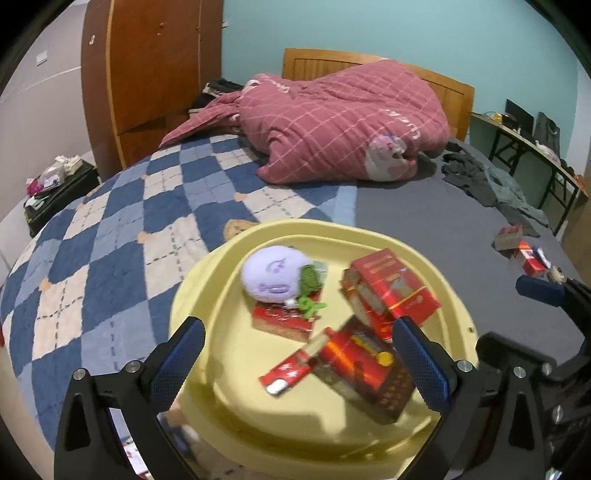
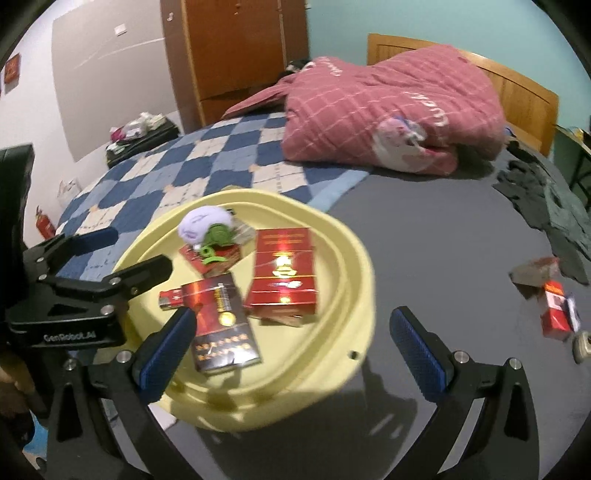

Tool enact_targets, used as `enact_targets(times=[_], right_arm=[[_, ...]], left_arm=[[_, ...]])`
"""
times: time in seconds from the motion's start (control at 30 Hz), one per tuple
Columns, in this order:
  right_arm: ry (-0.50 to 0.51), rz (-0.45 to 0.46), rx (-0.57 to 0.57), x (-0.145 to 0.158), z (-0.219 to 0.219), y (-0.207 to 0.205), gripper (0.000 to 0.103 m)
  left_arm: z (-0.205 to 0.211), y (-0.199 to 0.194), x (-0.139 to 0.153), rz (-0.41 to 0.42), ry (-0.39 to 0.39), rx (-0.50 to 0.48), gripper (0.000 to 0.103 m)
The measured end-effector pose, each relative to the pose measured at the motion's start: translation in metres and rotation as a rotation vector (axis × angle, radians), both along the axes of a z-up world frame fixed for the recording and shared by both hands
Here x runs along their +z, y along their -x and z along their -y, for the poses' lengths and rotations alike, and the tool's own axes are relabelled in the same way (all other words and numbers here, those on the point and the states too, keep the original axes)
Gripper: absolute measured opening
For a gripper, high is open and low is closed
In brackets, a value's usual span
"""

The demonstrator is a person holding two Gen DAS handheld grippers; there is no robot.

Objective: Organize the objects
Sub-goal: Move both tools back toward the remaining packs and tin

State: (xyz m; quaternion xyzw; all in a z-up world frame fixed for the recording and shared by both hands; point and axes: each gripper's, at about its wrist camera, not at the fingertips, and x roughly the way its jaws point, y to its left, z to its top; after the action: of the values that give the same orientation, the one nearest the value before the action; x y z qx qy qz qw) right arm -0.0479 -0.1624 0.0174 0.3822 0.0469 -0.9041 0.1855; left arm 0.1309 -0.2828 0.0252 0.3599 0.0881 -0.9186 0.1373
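Teal wall [image 1: 369, 29] behind wooden headboard [image 1: 454, 92]. Tall brown wardrobe [image 1: 155, 74] left of bed [image 1: 424, 221]. Pink checked quilt [image 1: 332, 122] heaped on blue-white diamond blanket [image 1: 110, 229]. Dark-legged table [image 1: 528, 147] along right wall.

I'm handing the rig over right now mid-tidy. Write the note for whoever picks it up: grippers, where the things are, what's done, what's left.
Left gripper: open, empty, above the near side of the yellow basin.
Right gripper: open, empty, over the basin's near right rim.
In the basin: purple plush with a green toy, lying on a flat red box; big red box; dark red box, its flap open.
Done: those items are collected.
Left: on the grey sheet to the right, a small red box, a dark brown box and a small round item. Dark clothes lie farther back.
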Motion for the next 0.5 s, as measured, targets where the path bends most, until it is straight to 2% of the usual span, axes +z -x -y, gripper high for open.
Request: enact_targets(times=[0.4, 0.5], right_arm=[[0.009, -0.039, -0.165, 0.024, -0.101, -0.025, 0.103], [0.003, -0.054, -0.209, 0.029, -0.131, -0.035, 0.103]], left_arm=[[-0.091, 0.030, 0.019, -0.038, -0.005, -0.145, 0.103], [-0.114, 0.039, 0.021, -0.029, 0.016, -0.192, 0.103]])
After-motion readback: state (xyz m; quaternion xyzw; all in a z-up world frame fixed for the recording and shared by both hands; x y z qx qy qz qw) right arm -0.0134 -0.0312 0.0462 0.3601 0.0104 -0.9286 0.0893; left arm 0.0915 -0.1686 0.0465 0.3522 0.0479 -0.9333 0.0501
